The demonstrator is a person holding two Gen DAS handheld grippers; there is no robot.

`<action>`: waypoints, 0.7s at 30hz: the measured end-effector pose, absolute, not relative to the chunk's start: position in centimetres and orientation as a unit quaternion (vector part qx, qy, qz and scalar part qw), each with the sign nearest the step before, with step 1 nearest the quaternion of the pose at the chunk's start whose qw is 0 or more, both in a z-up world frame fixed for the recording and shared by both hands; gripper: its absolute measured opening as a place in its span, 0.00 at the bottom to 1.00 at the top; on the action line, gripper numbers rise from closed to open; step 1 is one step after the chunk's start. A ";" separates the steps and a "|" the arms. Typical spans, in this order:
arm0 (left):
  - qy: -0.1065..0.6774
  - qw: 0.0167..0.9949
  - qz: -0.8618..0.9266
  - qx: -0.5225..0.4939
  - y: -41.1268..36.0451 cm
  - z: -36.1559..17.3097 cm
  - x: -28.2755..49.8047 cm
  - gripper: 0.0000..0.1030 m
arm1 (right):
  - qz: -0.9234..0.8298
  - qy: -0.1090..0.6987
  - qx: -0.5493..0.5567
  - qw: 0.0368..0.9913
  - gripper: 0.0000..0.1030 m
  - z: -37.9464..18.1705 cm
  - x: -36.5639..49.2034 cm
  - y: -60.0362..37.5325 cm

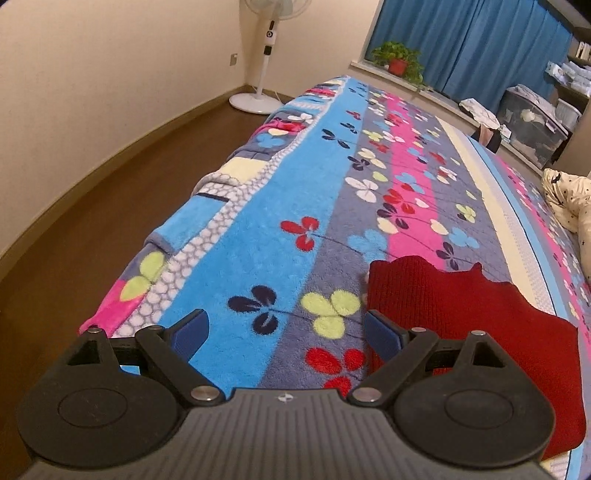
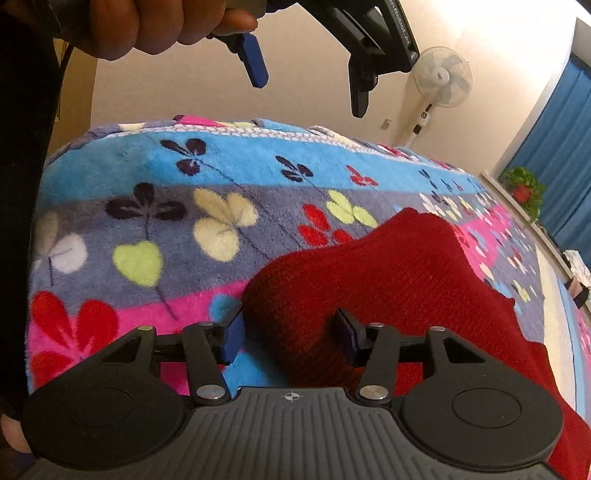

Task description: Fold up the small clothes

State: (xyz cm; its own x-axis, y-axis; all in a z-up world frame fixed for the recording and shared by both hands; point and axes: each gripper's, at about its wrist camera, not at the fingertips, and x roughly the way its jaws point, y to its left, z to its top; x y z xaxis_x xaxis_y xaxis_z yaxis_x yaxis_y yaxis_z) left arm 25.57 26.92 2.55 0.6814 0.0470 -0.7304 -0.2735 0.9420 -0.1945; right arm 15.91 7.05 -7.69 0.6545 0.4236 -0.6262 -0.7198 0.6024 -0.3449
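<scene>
Two wrist views show a bed spread with a floral fleece blanket [image 1: 295,221] and one red knit garment [image 1: 461,314] lying on it.

Left wrist view: the left gripper [image 1: 286,330] hovers above the blanket with its blue-padded fingers spread wide and nothing between them. The right-hand pad [image 1: 380,332] sits at the near left edge of the red knit garment; whether it touches the fabric cannot be told. The garment lies flat on the grey and pink stripes, its far edge jagged. Beyond the bed stand a pedestal fan [image 1: 267,55], a potted plant [image 1: 399,59] in a red pot on the sill before blue curtains [image 1: 480,48], and a clear plastic storage bin [image 1: 532,122] with pale contents too blurred to identify. A cream star-print quilt [image 1: 569,195] lies at the right edge.

Right wrist view: the right gripper [image 2: 291,332] has its fingers partly apart, straddling a raised fold of the red knit garment [image 2: 388,277]; the pads are not clamped on it. The left gripper [image 2: 308,79], held by a hand [image 2: 147,22], hangs open above the blanket [image 2: 147,221], well apart from the garment. Fan [image 2: 441,81], plant [image 2: 524,186] and curtains [image 2: 565,147] appear at right.
</scene>
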 end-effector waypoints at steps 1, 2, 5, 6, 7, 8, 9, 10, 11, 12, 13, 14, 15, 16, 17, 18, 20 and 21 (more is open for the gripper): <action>0.391 0.905 0.086 -0.148 27.0 2.5 25.7 0.91 | 0.337 0.245 -0.298 0.859 0.38 -7.9 15.8 6.9; 0.392 0.904 0.081 -0.153 27.0 2.5 25.8 0.91 | 0.342 0.241 -0.298 0.858 0.33 -7.9 15.7 6.8; 0.400 0.898 0.044 -0.179 27.2 2.3 26.2 0.91 | 0.346 0.221 -0.273 0.870 0.18 -6.3 15.6 5.8; 0.407 0.893 0.024 -0.193 27.2 2.2 26.6 0.92 | 0.348 0.216 -0.255 0.876 0.17 -5.6 15.8 5.4; 0.419 0.883 -0.003 -0.214 27.3 1.8 27.3 0.93 | 0.349 0.209 -0.240 0.882 0.17 -4.7 15.6 4.8; 0.436 0.865 -0.039 -0.244 27.3 1.2 28.3 0.94 | 0.349 0.195 -0.230 0.887 0.17 -3.7 15.1 4.1; 0.452 0.847 -0.070 -0.271 27.1 0.5 29.2 0.98 | 0.347 0.183 -0.229 0.891 0.16 -3.0 14.4 3.7; 0.471 0.824 -0.104 -0.297 26.9 -0.4 30.3 0.99 | 0.347 0.175 -0.226 0.893 0.16 -2.4 14.0 3.3; 0.489 0.804 -0.132 -0.311 26.3 -1.2 31.5 0.99 | 0.349 0.171 -0.217 0.896 0.16 -1.7 13.5 2.9; 0.501 0.793 -0.145 -0.315 25.8 -1.9 32.5 0.99 | 0.349 0.167 -0.207 0.898 0.16 -1.1 13.1 2.4; 0.511 0.786 -0.149 -0.315 25.4 -2.6 33.3 0.99 | 0.349 0.165 -0.202 0.900 0.16 -0.7 12.6 2.1; 0.525 0.775 -0.155 -0.316 24.8 -3.5 34.1 0.99 | 0.350 0.163 -0.202 0.900 0.16 -0.4 12.1 1.9; 0.535 0.767 -0.160 -0.318 24.4 -4.3 34.7 0.98 | 0.351 0.161 -0.202 0.900 0.16 -0.2 11.6 1.8; 0.544 0.759 -0.164 -0.318 24.0 -5.1 35.2 0.94 | 0.353 0.159 -0.203 0.899 0.16 -0.1 11.3 1.7; 0.552 0.755 -0.163 -0.315 23.6 -5.8 35.6 0.90 | 0.356 0.157 -0.201 0.899 0.16 0.1 10.8 1.5; 0.558 0.751 -0.163 -0.314 23.3 -6.4 35.8 0.77 | 0.357 0.157 -0.196 0.900 0.16 0.2 10.4 1.2; 0.558 0.744 -0.178 -0.323 23.0 -7.1 35.9 0.52 | 0.361 0.157 -0.194 0.899 0.16 0.6 9.7 0.8; 0.550 0.754 -0.183 -0.310 22.8 -6.7 35.6 0.42 | 0.364 0.156 -0.196 0.897 0.16 0.7 9.2 0.8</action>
State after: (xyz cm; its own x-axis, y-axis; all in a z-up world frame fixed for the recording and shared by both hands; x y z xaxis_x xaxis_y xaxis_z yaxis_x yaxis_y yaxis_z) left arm 35.63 22.75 -6.68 0.3280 -0.6161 -0.7162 -0.0657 0.7414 -0.6679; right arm 9.17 0.77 0.71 0.6859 0.5920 -0.4231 -0.7145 0.6582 -0.2373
